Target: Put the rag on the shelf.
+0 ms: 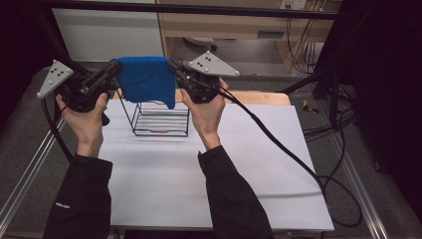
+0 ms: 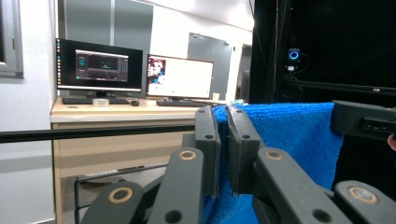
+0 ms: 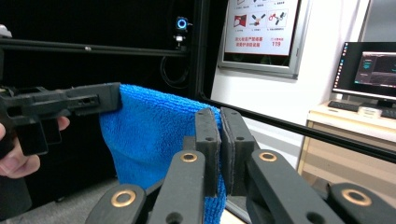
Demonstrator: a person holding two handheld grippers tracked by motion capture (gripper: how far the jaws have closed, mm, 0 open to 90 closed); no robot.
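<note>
In the high view, two dark sleeves are seen nearest the camera, rising from the bottom edge, and beyond them a hand is wrapped around each tool. The left tongs [image 1: 115, 67] and the right tongs [image 1: 172, 64] are both closed on the blue cloth [image 1: 147, 79], one at each upper corner, so that the cloth is held stretched and hanging between them above the counter [image 1: 164, 169].

In the left gripper view the left tongs [image 2: 223, 116] are shown pinched onto an edge of the blue cloth [image 2: 294, 135], with the fabric squeezed between the two black jaws. The same is shown in the right gripper view: the right tongs [image 3: 219, 119] are clamped on a fold of the blue cloth [image 3: 149, 135], and the other tool is seen gripping the far corner.

A black wire basket [image 1: 161, 118] stands on the white sheet of the counter, directly below the cloth. The lower hem of the cloth hangs just at the basket's top rim; whether it touches the wire cannot be told.

As judged from this, the pick-up and spreading are done. What appears to be left is the lowering of the cloth onto or into the basket and the release of both corners.
</note>
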